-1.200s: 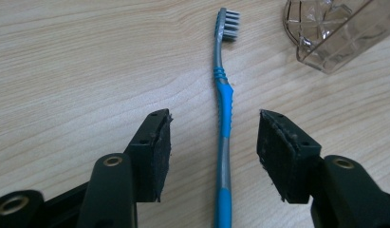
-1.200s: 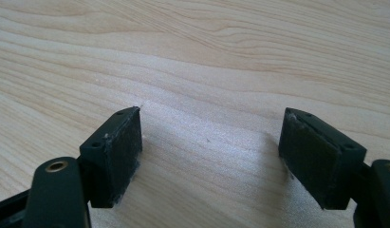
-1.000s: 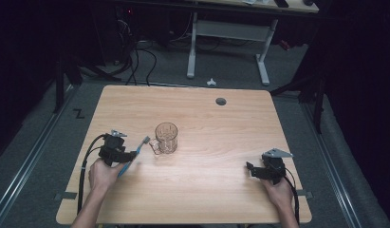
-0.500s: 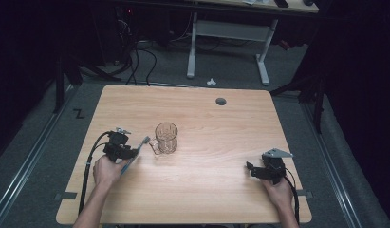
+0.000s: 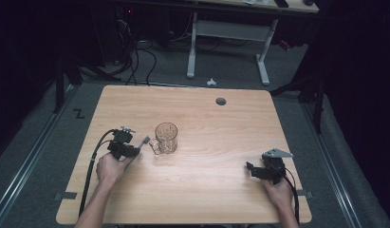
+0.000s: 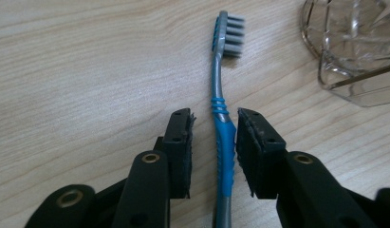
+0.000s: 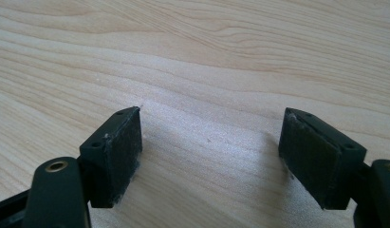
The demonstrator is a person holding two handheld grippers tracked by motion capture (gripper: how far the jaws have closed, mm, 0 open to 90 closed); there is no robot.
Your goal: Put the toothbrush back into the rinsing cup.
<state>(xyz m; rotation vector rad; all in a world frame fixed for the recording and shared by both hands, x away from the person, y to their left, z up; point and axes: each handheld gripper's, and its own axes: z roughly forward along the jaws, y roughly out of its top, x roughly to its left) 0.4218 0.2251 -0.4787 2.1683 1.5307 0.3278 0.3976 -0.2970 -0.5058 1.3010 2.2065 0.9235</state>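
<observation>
Blue-and-grey toothbrush (image 6: 222,137) lies flat on the wooden desk (image 5: 207,190), just left of the glass mug (image 5: 166,137), bristle end pointing toward the mug. Your left gripper (image 6: 214,142) straddles the blue grip section; its jaws have just been closing, handle between them. Right pad looks about touching the handle, left pad shows a clear gap, so it's not clamped yet. Your right gripper (image 7: 211,142) sits near the right front edge of the desk, jaws wide apart, nothing but bare wood between them.

My read on the risks from here:
- Handle sits off-centre toward the right pad. As the left pad comes in, it'll likely shove the brush sideways or roll it before the pinch sets.
- Handle is thin, rounded and lying on the desk. If the pads ride too high they could squeeze it out and down, not hold it.
- You're gripping behind the neck, so the head end will tend to droop or pivot on lift if the pinch is light.
- The mug handle is near the bristles; swing the brush on lift and you could knock the glass.
</observation>
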